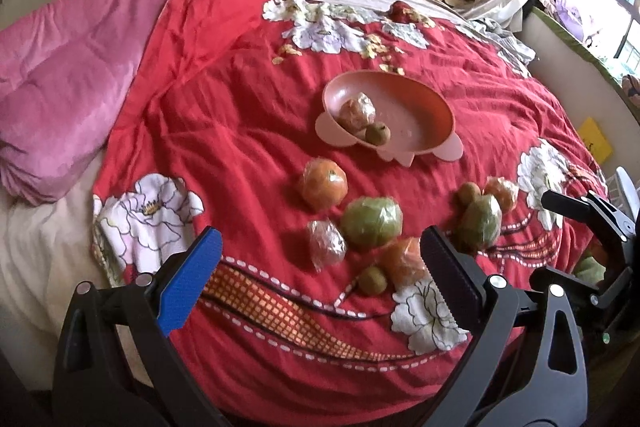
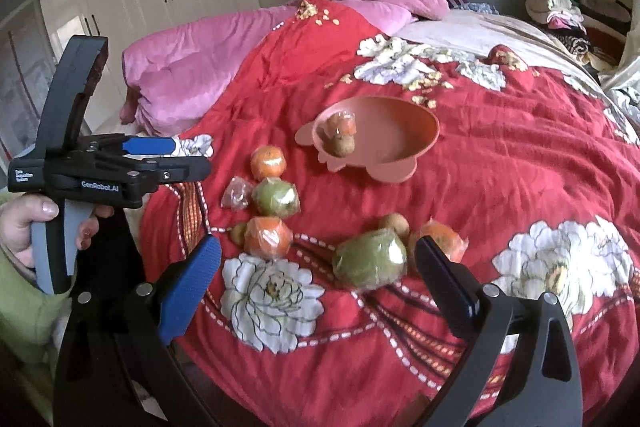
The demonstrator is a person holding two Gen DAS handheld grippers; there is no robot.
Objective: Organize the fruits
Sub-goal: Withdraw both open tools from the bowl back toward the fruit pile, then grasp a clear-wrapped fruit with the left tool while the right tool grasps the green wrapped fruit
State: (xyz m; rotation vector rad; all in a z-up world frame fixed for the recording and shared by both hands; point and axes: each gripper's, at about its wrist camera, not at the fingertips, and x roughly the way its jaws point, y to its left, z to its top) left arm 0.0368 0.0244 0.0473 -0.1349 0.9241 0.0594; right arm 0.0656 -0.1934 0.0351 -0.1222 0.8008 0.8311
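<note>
While both tools hang over the near edge of the bed [image 2: 520, 187], nothing is held.

Far left: pink duvet [image 2: 192, 67] heaped toward the head of the bed, clear of the work.

Left gripper [image 1: 320, 275]: fingers wide apart, empty, aimed at the left cluster on the red bedspread — an orange [image 1: 324, 189], a small wrapped fruit [image 1: 326, 245], a green fruit [image 1: 371, 223], another wrapped orange [image 1: 404, 263] and a small brown one [image 1: 373, 279], all touching or just beside each other.

Centre, farther up the bed: pink bowl [image 2: 420, 131], holding a wrapped orange [image 2: 340, 125] and a small brown fruit [image 2: 340, 145] against its left wall; the rest of it bare.

Right gripper [image 2: 316, 271]: fingers also spread wide, empty, pointing at the large green fruit [image 2: 370, 257], which has an orange [image 2: 440, 241] and a brown fruit [image 2: 394, 223] touching it behind.

Risks, as I judge them: fruit packed this tight means closing fingers may knock a neighbour rolling down the soft, creased cover toward the bed's edge. Plastic wrap looks slippery; a pinch on loose film alone could drop the fruit. The bowl sits on yielding bedding, so a hard placement might tip it.
</note>
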